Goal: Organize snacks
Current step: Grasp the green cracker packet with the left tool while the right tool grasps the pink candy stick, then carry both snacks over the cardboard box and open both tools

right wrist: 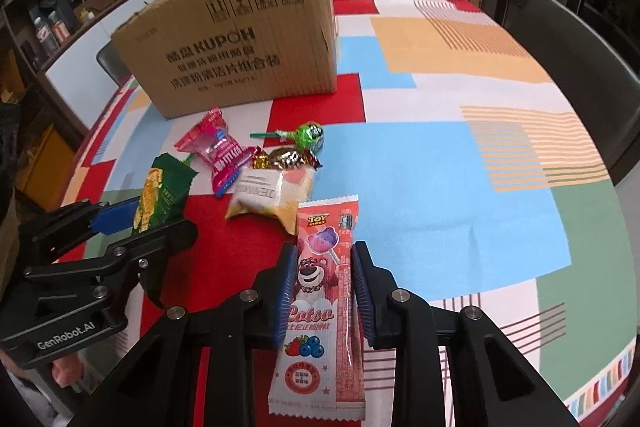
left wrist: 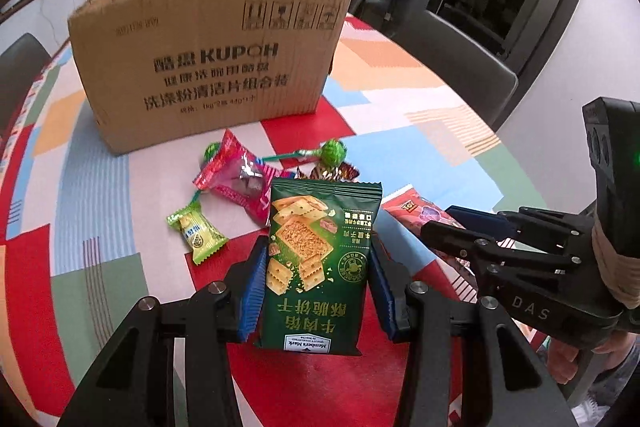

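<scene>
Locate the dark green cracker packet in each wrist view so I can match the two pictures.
Left wrist view: the dark green cracker packet stands at bottom centre, gripped between the blue pads of the left gripper.
Right wrist view: the same packet shows edge-on at the left, in that gripper's jaws.
Shared landmark: the brown cardboard KUPOH box at the back of the patchwork tablecloth.

Bright, sharp, fisheye-warped, dark corners

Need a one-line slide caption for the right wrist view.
Right tool grips a pink Lotso lollipop packet above the table, cardboard box behind.
</scene>
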Action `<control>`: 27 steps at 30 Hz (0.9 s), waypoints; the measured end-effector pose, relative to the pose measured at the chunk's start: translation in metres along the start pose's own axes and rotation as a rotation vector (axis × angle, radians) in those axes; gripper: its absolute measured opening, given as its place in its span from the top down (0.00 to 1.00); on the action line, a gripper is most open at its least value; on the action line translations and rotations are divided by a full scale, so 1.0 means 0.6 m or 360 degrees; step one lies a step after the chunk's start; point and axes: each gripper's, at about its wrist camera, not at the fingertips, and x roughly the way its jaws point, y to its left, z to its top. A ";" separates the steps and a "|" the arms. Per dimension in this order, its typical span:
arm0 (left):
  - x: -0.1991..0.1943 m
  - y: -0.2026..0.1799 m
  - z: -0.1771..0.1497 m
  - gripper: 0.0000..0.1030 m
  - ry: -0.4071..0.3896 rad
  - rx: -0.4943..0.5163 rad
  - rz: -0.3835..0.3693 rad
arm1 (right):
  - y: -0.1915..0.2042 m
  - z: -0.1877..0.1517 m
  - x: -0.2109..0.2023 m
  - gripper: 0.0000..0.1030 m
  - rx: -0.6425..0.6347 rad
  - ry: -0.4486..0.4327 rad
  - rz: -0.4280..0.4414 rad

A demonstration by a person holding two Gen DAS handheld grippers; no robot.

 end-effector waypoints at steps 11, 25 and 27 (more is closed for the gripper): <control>-0.048 -0.015 0.029 0.55 -0.0125 0.0004 0.0013 | 0.003 0.018 -0.053 0.73 -0.0014 -0.0166 0.0039; -0.108 0.002 0.099 0.55 -0.0355 0.0007 0.0103 | 0.033 0.099 -0.098 0.73 -0.0102 -0.0421 0.0084; -0.114 0.006 0.109 0.55 -0.0385 0.0023 0.0115 | 0.037 0.109 -0.102 0.73 -0.0112 -0.0452 0.0089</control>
